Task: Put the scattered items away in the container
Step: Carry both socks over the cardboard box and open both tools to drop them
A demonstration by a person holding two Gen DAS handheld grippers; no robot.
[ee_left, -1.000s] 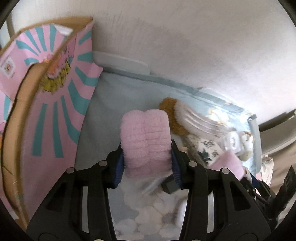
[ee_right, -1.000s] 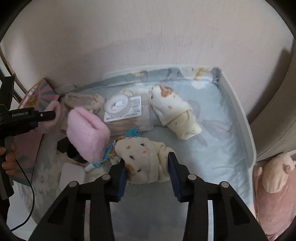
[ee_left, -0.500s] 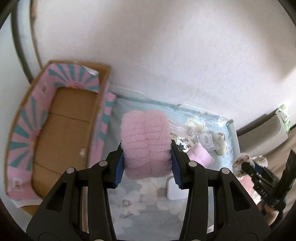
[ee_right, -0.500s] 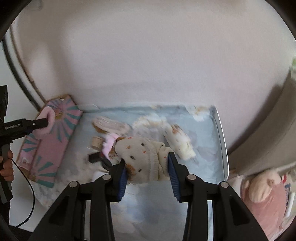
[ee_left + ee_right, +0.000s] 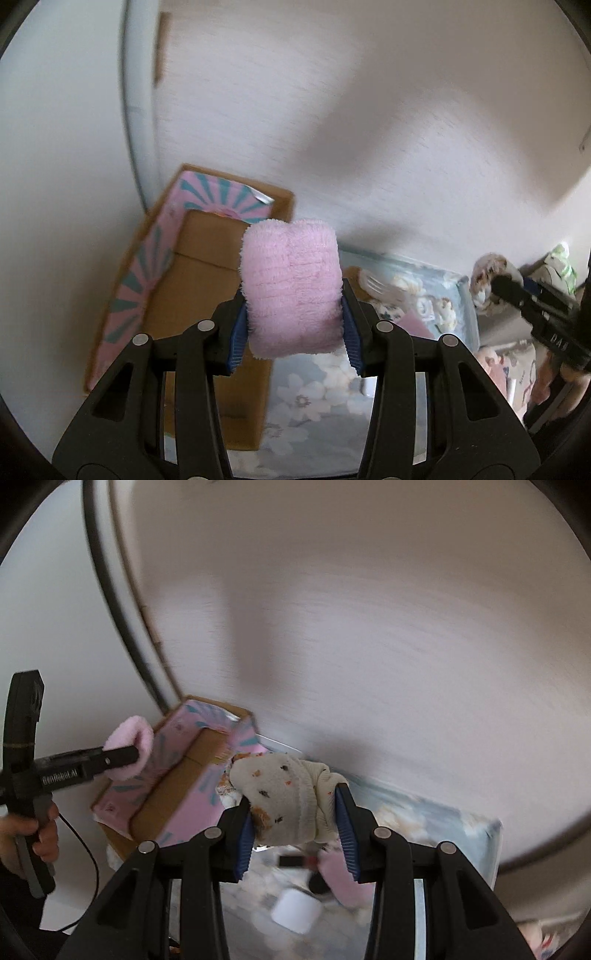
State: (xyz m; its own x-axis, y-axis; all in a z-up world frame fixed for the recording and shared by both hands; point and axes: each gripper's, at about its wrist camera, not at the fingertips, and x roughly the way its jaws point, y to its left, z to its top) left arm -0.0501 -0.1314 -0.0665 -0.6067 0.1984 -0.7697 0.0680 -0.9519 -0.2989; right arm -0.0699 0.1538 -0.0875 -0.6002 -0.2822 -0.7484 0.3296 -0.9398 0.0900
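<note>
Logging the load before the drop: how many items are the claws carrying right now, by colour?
Pink fluffy roll: 1, in the left claw
Cream speckled roll: 1, in the right claw
Total: 2

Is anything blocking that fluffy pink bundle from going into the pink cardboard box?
Nothing visible does. The pink bundle, clamped in the left gripper, hangs above the open cardboard box, whose visible floor looks bare.
</note>
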